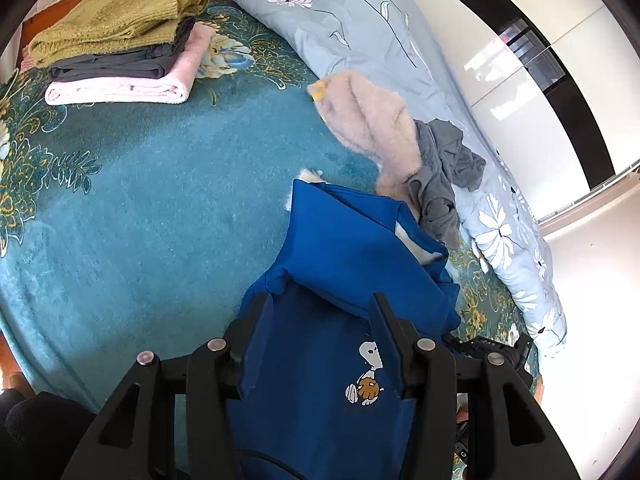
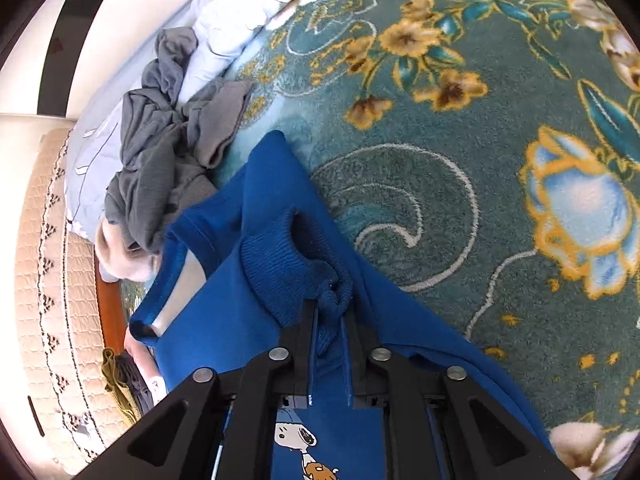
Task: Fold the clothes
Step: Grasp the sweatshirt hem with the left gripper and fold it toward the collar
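Hand-held gripper on the right (image 2: 329, 320) is clenched on the ribbed cuff of the royal-blue cotton sweatshirt with a cartoon dog print (image 2: 256, 264), low in the centre of the right wrist frame, the knit bunched between its narrow-set fingers. The left hand-held gripper (image 1: 320, 312) sits at the bottom centre of the left wrist frame with its fingers spread wide on either side of the same sweatshirt; blue fabric lies between them, but they do not pinch it, so I judge it released. The sweatshirt lies partly doubled over on the teal floral carpet-like bed cover (image 1: 140, 208), a sleeve or flap turned across its body, the dog print (image 1: 366, 376) showing close to the camera.

Done so far, by the look of it: a neat stack in the upper left of the left wrist frame, with an olive-green knitted jumper (image 1: 112, 24) on top, a dark grey folded garment (image 1: 120, 64) beneath, and a pale pink folded towel-like piece (image 1: 124, 88) at the bottom.

Left to do: the blue sweatshirt is only mid-fold, and to its upper right a fluffy beige garment (image 1: 372, 120) and a crumpled grey jersey garment (image 1: 444, 168) lie unfolded against the light-blue flowered quilt (image 1: 360, 20). Roughly half the pile seems finished
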A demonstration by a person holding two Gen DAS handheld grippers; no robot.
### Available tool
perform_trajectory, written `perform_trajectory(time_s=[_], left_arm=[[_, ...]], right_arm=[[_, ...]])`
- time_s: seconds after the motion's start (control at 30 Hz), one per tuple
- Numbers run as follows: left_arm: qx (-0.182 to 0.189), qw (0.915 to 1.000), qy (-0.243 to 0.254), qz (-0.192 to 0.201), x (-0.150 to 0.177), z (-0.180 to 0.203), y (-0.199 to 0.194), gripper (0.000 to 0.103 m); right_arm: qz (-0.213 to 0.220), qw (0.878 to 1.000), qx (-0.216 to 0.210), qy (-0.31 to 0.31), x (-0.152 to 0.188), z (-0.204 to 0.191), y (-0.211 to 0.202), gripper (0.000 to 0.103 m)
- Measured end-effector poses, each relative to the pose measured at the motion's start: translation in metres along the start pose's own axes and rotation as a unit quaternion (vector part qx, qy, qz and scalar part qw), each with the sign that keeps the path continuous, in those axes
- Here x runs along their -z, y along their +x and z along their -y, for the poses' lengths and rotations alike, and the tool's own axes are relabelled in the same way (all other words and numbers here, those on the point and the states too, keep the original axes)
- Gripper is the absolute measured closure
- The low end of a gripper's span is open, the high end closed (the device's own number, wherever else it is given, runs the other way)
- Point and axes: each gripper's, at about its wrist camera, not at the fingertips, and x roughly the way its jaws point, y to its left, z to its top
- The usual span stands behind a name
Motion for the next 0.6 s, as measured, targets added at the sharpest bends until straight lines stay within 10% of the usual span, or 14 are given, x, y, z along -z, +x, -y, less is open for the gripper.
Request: perform_trajectory(time_s=[0.23,0.6], left_arm=[[0.004,0.9986,0.033,0.042,-0.025,0.007,-0.034,0.052],[-0.085,0.9803,0.109,0.142,-0.066,0.008,-0.128,0.052]], right_arm=[[0.017,0.999,-0.018,-0.046,0.028,0.001,-0.048,0.079],[0.033,0.997,0.021,-0.064,0.04,0.024,-0.101,0.077]])
